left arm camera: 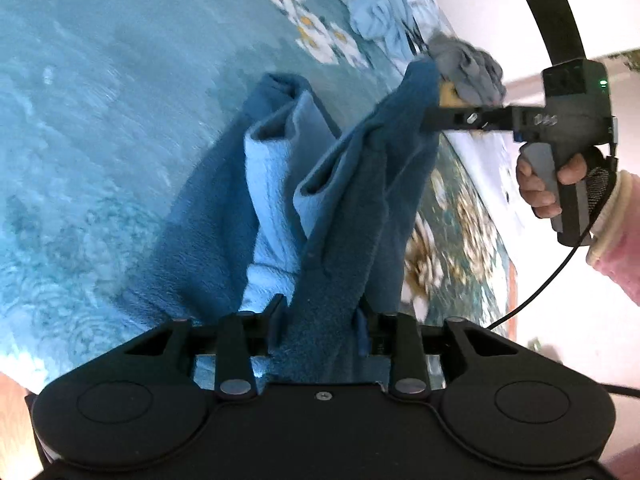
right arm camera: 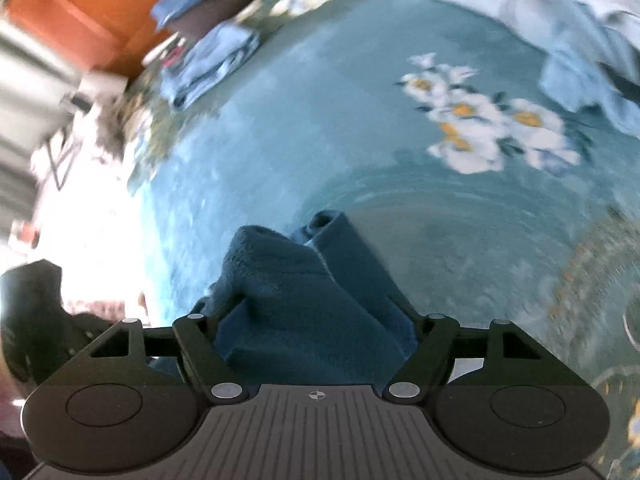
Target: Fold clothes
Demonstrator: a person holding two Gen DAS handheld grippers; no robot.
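Both hand-held grippers grip one dark blue fleece garment (left arm camera: 352, 208) and hold it up over a teal flowered bedspread (left arm camera: 100, 120): the left gripper (left arm camera: 320, 320) is clamped on the cloth at its near end, and the right gripper (left arm camera: 430, 120), worked by a hand (left arm camera: 548, 184) in a pink sleeve (left arm camera: 618, 264), pinches the far end, as the right wrist view confirms with cloth bunched between its closed fingers (right arm camera: 316, 320). The garment hangs between them in loose lengthwise folds, its paler lining (left arm camera: 272, 216) showing, with its lower part trailing onto the bedspread. By the look of it, the fold on this piece is in progress, neither flat nor squared into a finished bundle. A crumpled heap of pale blue clothes (left arm camera: 384, 8) and a grey piece (left arm camera: 468, 68) lie at the far edge, seemingly unfolded; a flatter, light blue pile (right arm camera: 212, 64) lies well apart, though blur hides whether it is folded. The middle of the bedspread is open, so nothing appears to block laying the garment down.
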